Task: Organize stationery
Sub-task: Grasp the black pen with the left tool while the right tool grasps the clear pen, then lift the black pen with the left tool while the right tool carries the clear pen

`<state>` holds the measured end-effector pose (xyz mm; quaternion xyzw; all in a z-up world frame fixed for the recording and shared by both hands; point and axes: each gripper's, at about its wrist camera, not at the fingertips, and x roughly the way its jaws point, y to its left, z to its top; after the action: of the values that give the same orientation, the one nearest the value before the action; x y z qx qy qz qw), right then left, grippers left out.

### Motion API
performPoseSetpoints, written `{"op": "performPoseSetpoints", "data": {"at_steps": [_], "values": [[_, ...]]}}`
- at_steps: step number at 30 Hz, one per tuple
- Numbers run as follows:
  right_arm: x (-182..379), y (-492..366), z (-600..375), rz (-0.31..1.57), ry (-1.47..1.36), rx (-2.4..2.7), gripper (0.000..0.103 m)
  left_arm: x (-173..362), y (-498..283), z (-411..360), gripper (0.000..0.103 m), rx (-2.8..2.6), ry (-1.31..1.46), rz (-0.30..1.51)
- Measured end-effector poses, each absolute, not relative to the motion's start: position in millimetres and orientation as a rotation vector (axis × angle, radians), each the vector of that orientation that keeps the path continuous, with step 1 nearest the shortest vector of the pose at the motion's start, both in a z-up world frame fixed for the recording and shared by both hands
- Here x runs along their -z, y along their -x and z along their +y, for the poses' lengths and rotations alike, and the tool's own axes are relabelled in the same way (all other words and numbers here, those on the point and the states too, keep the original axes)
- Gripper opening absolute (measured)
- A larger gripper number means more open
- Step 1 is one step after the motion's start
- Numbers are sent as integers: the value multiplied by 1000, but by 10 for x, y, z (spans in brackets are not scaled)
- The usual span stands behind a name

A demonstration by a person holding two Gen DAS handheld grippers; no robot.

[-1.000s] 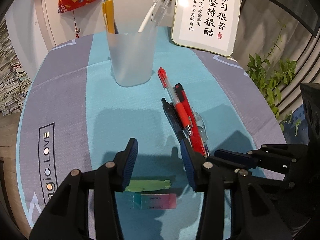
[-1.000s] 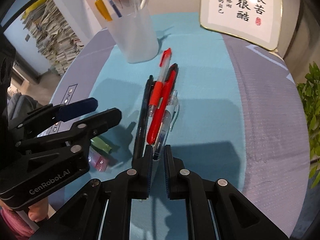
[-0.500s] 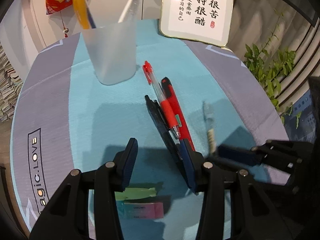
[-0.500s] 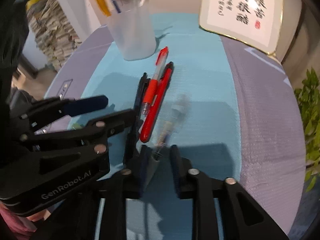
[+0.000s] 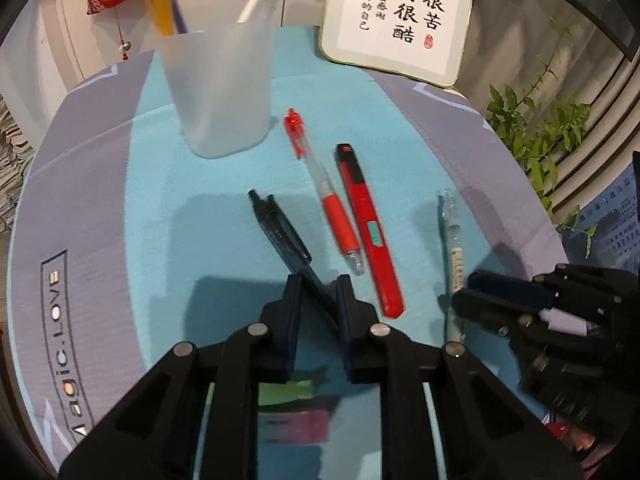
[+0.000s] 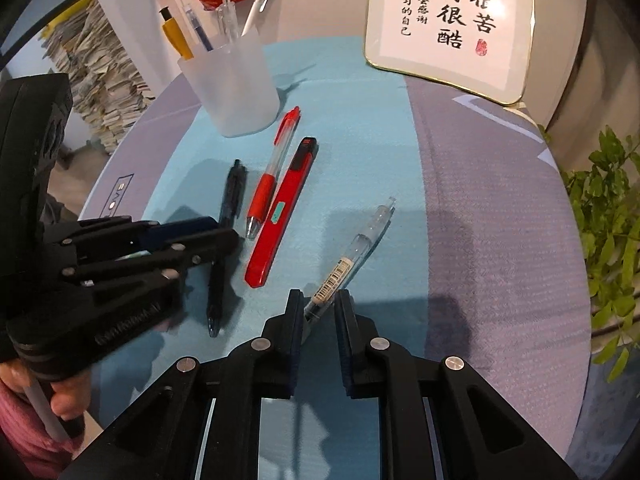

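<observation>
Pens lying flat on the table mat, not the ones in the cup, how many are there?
3, plus a flat red marker-like stick: a black pen far left, a red-grip pen beside the stick, and a clear pen apart on the right.

pens on mat: 4 | cup: 1 | framed sign: 1
</observation>
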<state>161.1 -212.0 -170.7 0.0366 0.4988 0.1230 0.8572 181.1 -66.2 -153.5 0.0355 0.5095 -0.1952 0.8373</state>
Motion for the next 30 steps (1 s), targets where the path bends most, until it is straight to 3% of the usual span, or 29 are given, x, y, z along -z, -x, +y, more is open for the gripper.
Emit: {"op": "performPoseSetpoints", "data": {"at_steps": [6, 9, 13, 30], "values": [[1655, -1776, -2431, 1041, -290, -223, 18, 1531, -1815, -500, 16, 368, -61, 1094], [1658, -1896, -2524, 1048, -337, -168, 27, 1517, -1838, -458, 16, 362, -35, 1095], [1677, -2008, -2519, 1068, -367, -148, 30, 1519, -1907, -392, 35, 334, 8, 1115], [1785, -2194, -2257, 1128, -337, -104, 30, 1529, -2230, -442, 35, 225, -23, 1123]]}}
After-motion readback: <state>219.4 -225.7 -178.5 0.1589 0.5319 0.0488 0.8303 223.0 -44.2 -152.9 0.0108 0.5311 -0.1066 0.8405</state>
